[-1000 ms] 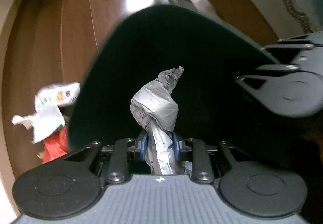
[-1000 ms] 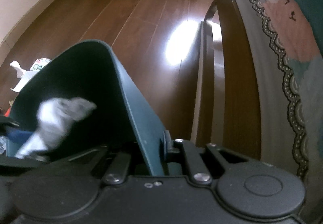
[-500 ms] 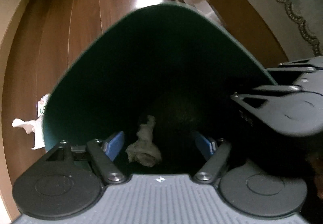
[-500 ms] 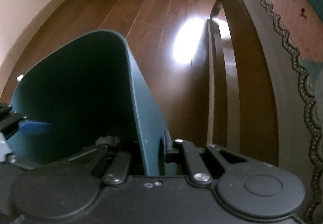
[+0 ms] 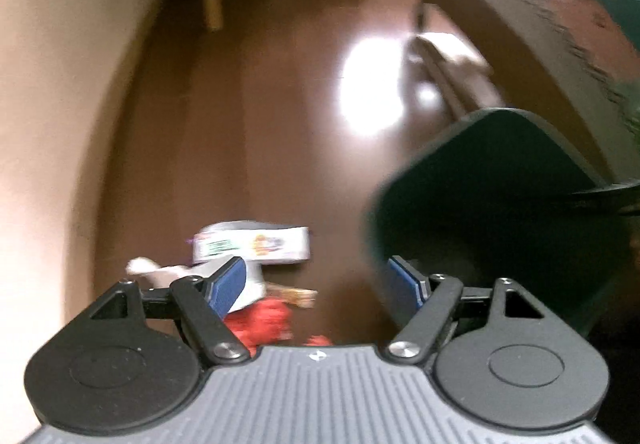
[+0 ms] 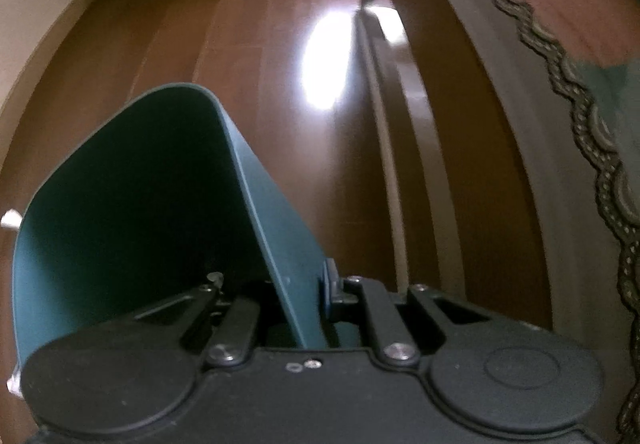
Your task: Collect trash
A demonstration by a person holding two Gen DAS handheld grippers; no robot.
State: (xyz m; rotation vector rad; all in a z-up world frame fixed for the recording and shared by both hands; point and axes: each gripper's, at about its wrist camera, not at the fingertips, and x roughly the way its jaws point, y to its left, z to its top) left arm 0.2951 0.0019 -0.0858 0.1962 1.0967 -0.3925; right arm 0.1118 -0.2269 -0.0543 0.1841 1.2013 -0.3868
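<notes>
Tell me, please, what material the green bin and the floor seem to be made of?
Green bin: probably plastic, matte; its thin, smooth wall curves evenly, and the right gripper is clamped on its rim.
Floor: wood or wood-look laminate, glossy; plank seams show and it mirrors a bright patch of light.

Blurred floor litter (image 5: pixel 256 244), perhaps wrappers, unreadable.

No legible text (wrapper (image 5: pixel 252 244) print blurred)
</notes>
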